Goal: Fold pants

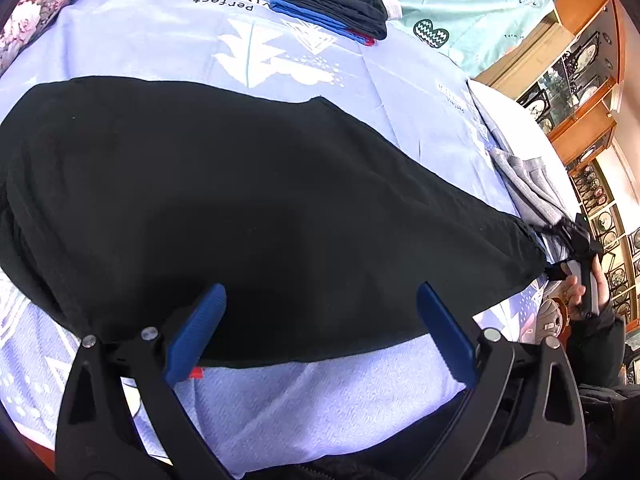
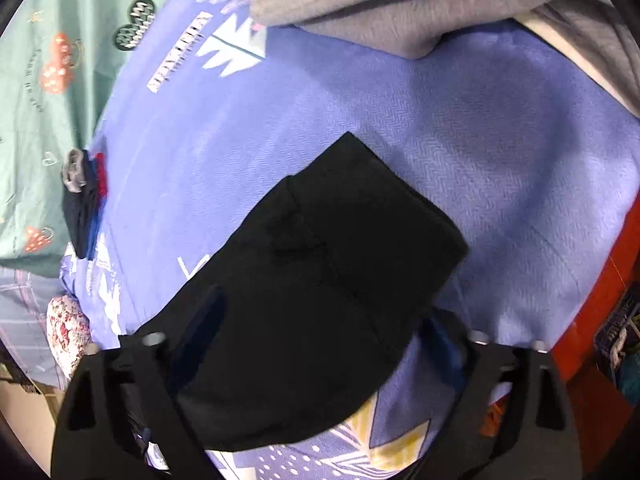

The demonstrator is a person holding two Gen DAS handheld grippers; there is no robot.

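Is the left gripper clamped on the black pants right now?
No: the left gripper stands wide open, its blue pads apart above the near hem of the black pants.

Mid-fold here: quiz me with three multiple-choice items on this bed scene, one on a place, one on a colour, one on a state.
1. Where is the folded stack of clothes?
A. On the far side of the bed
B. On the floor
C. Under the pants

2. What colour are the pants being folded?
A. Red
B. Black
C. White

3. How do the left gripper's jaws stand?
A. Shut on the pants
B. Open
C. Shut on the sheet

Answers: 1 A, the stack lies beyond the pants on the sheet. 2 B, plainly black. 3 B, the left gripper has its blue pads wide apart.
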